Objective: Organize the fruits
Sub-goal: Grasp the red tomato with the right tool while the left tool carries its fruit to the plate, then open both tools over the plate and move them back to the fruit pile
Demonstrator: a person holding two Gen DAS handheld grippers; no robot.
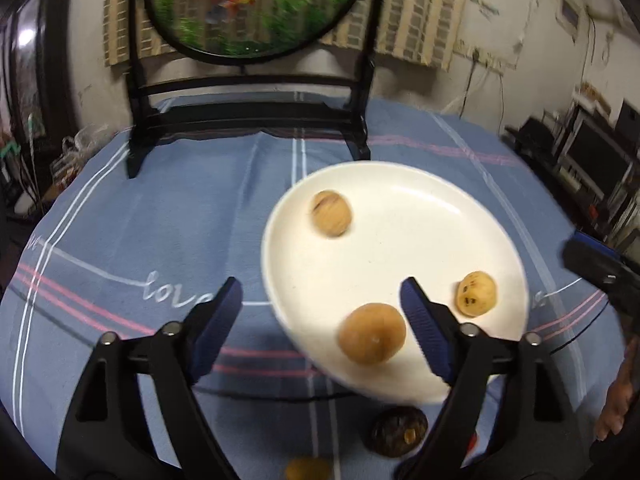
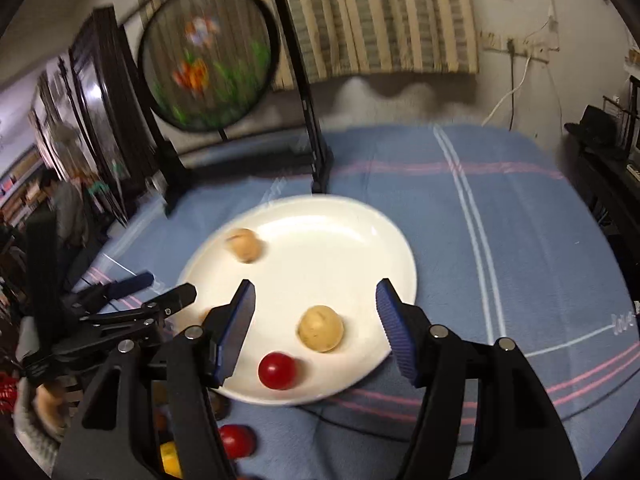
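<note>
A home – tablecloth (image 1: 160,220), curtain (image 2: 380,20), embroidered screen (image 1: 256,4).

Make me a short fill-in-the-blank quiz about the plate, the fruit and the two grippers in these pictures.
1. The plate is ____ in colour.
2. The small tomato lying on the plate is ____.
3. The right gripper has its jaws ____, holding nothing.
4. The tablecloth carries the written word ____.

Missing words: white; red; open; love

3 tan fruits (image 1: 372,334) + 1 red tomato (image 2: 277,371) on white plate (image 2: 360,240); more fruit loose off near rim.
</note>
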